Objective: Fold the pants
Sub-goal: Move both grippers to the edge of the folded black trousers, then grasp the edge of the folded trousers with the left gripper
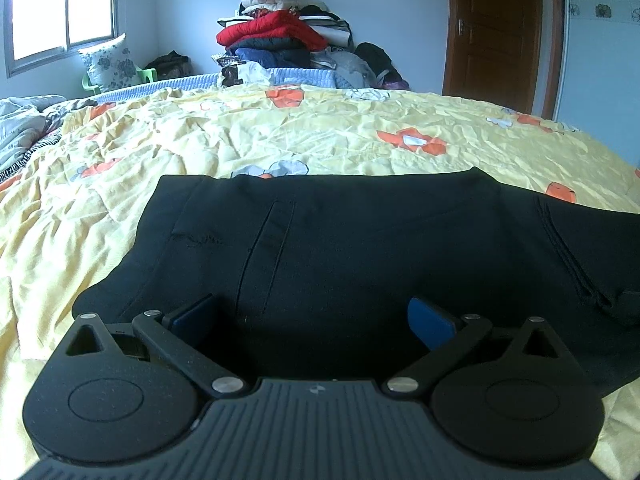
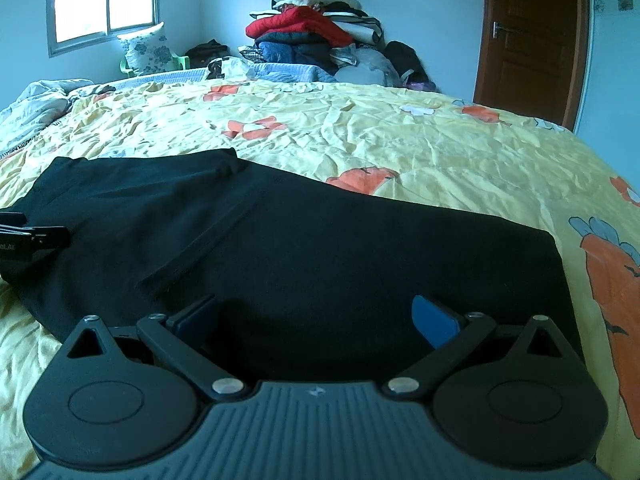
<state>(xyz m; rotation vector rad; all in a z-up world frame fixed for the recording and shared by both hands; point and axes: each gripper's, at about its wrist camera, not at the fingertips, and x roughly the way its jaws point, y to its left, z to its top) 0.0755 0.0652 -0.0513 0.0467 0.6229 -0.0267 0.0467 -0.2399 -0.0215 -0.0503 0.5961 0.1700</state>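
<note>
The black pants (image 1: 340, 248) lie flat on the yellow bedspread (image 1: 280, 136), at twelve o'clock from both grippers. The left gripper (image 1: 312, 320) and right gripper (image 2: 316, 320) hover with fingers wide, holding nothing. The fold looks unfinished; next, each likely pinches the near edge.

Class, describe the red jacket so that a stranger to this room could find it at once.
Start at the brown door and look left along the far wall to the clothes pile beyond the bed. The red jacket lies folded near the top, under white and black layers. It is the only bright red item; the clothes around it are dark or pale.
</note>
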